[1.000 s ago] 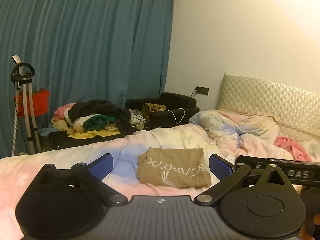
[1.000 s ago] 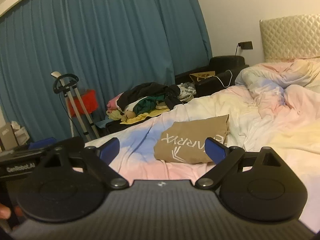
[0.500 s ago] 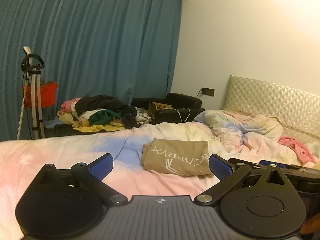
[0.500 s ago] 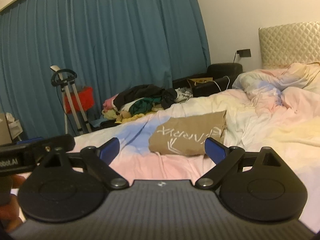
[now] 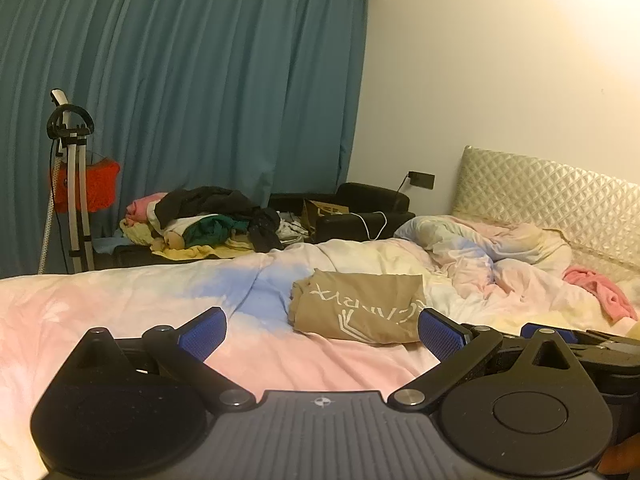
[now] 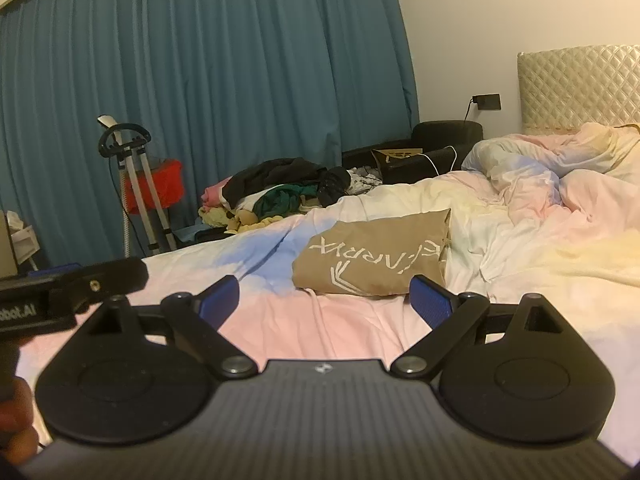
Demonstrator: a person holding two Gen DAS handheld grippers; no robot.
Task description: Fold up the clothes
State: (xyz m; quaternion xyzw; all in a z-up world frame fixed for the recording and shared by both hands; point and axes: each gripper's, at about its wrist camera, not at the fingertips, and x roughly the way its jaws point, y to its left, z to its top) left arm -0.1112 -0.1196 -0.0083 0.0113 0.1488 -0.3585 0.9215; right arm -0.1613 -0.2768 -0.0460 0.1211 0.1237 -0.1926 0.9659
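A folded tan garment [image 5: 360,306] with white lettering lies flat on the pastel duvet [image 5: 120,304] in the middle of the bed. It also shows in the right wrist view [image 6: 380,258]. My left gripper [image 5: 322,330] is open and empty, held above the near edge of the bed, short of the garment. My right gripper [image 6: 324,298] is open and empty, also just short of the garment. The right gripper's body [image 5: 580,340] shows at the right of the left wrist view, and the left gripper's body [image 6: 60,292] at the left of the right wrist view.
A pile of mixed clothes [image 5: 208,220] lies on a dark sofa beyond the bed. A pink garment [image 5: 600,292] lies near the quilted headboard [image 5: 560,196]. The duvet is bunched up at the head end [image 6: 540,176]. A garment steamer stand [image 5: 74,192] stands by the blue curtain.
Both grippers have drawn back and tilted slightly, so the tan garment sits a little farther off and to the right in the left view. Both stay open.
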